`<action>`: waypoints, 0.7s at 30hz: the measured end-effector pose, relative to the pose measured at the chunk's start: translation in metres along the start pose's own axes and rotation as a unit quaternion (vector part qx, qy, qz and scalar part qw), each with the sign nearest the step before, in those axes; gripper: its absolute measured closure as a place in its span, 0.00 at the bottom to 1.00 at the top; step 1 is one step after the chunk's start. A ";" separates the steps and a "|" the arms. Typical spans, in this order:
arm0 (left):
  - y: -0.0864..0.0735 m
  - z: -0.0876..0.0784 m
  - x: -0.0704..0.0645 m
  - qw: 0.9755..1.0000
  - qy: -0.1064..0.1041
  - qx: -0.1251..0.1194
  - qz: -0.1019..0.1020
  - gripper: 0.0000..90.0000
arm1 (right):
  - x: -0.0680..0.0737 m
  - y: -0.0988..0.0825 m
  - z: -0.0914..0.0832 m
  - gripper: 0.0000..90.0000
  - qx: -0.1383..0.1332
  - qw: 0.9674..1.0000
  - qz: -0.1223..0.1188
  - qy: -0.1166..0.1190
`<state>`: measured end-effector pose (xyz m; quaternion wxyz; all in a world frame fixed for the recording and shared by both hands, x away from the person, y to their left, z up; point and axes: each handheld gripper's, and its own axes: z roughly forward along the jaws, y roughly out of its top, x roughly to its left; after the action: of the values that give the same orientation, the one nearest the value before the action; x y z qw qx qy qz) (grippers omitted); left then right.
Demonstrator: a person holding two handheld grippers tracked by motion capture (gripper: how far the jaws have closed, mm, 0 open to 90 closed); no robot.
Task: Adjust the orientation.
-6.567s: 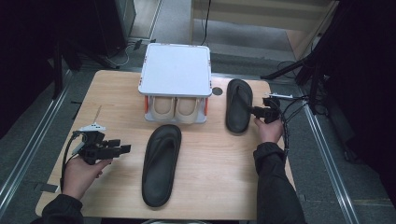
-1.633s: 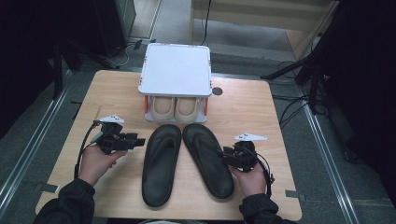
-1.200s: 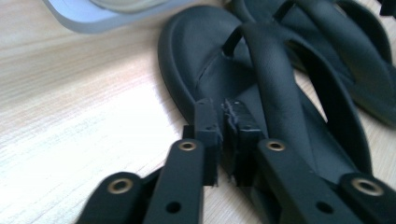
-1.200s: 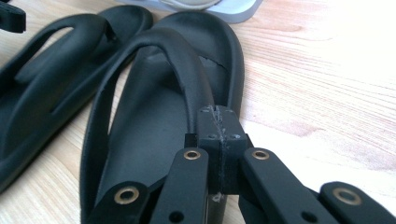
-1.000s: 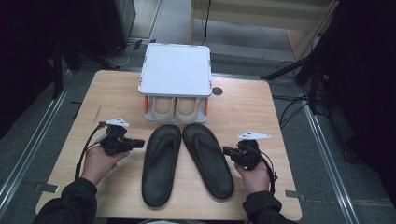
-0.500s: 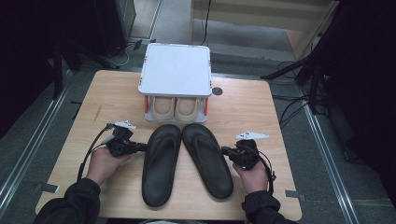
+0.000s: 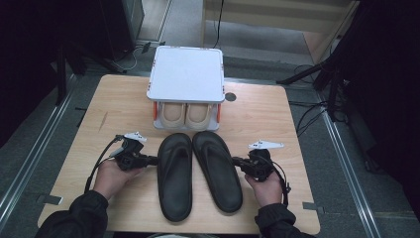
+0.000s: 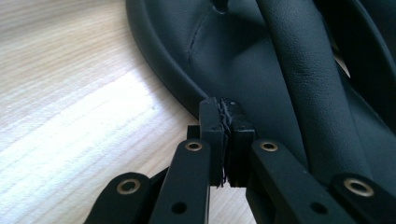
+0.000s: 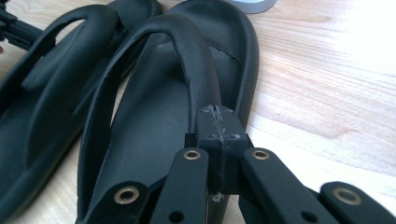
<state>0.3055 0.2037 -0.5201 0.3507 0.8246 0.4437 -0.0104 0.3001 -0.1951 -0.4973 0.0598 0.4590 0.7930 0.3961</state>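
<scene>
Two black flip-flops lie side by side on the wooden table, the left one (image 7: 174, 178) and the right one (image 7: 218, 171). My left gripper (image 7: 153, 160) is shut, and its tips touch the outer rim of the left flip-flop (image 8: 280, 70). In the left gripper view the left gripper (image 8: 226, 105) has nothing between its jaws. My right gripper (image 7: 236, 161) is shut too, at the outer edge of the right flip-flop (image 9: 154, 121), just below its strap. The right gripper (image 9: 219, 112) holds nothing. The left flip-flop (image 9: 46, 107) lies beyond.
A white two-level rack (image 7: 185, 74) stands at the back middle of the table (image 7: 277, 124), with a beige pair of shoes (image 7: 185, 114) under its top. A small dark round spot (image 7: 230, 97) sits right of it. Bare wood lies on both sides.
The right flip-flop, earlier at the back right, now lies next to the left one. Over the last second my left gripper has edged right to the left flip-flop's rim. The right gripper stayed put.
</scene>
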 end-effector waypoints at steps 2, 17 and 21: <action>0.000 0.001 -0.002 1.000 -0.002 0.001 0.003 0.98 | 0.000 0.000 0.000 1.00 0.000 1.000 0.001 0.002; -0.001 0.006 -0.013 1.000 -0.023 0.009 0.008 0.98 | 0.003 -0.003 0.001 1.00 0.000 1.000 0.007 0.019; -0.001 0.006 -0.013 1.000 -0.026 0.008 0.009 0.96 | 0.004 -0.003 0.002 1.00 -0.001 1.000 0.002 0.020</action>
<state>0.2988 0.1905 -0.5206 0.3555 0.8306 0.4274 -0.0320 0.2967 -0.1920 -0.4996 0.0437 0.4526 0.7926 0.4064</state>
